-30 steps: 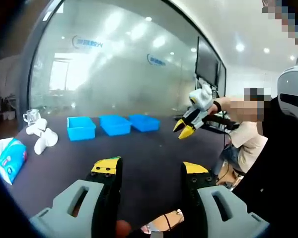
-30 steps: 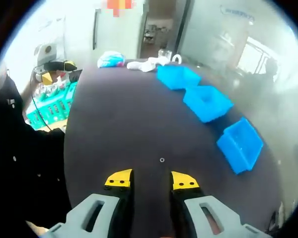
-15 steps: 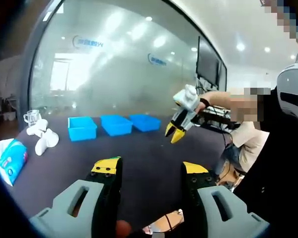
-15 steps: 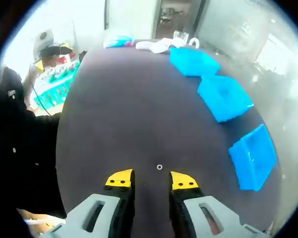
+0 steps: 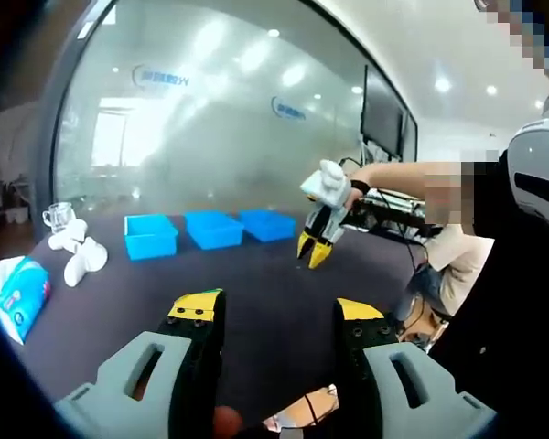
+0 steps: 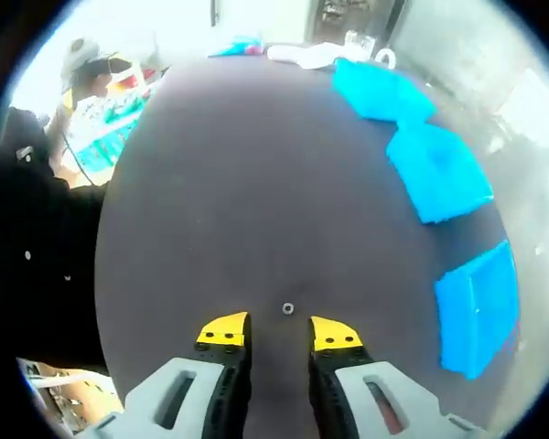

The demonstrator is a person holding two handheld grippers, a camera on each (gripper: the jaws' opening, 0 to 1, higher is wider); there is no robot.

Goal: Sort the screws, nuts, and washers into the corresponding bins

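Observation:
A small metal washer [image 6: 287, 308] lies on the dark table [image 6: 238, 183], just beyond and between the yellow tips of my right gripper [image 6: 280, 333], which is open with nothing held. Three blue bins sit in a row: [image 6: 382, 90], [image 6: 438, 171], [image 6: 477, 306]. In the left gripper view the same bins [image 5: 150, 235], [image 5: 212, 229], [image 5: 266, 225] line the far side, and the right gripper [image 5: 311, 250] points down at the table in front of them. My left gripper [image 5: 277, 315] is open and empty above the near table.
White objects [image 5: 77, 252], a glass cup [image 5: 59, 215] and a blue tissue pack [image 5: 18, 292] sit at the table's left end. A person in dark clothes [image 5: 512, 302] stands at the right. A green crate [image 6: 105, 137] lies off the table's edge.
The right gripper has swung left and down toward the table, bringing the washer closer to its tips. The left gripper has not moved.

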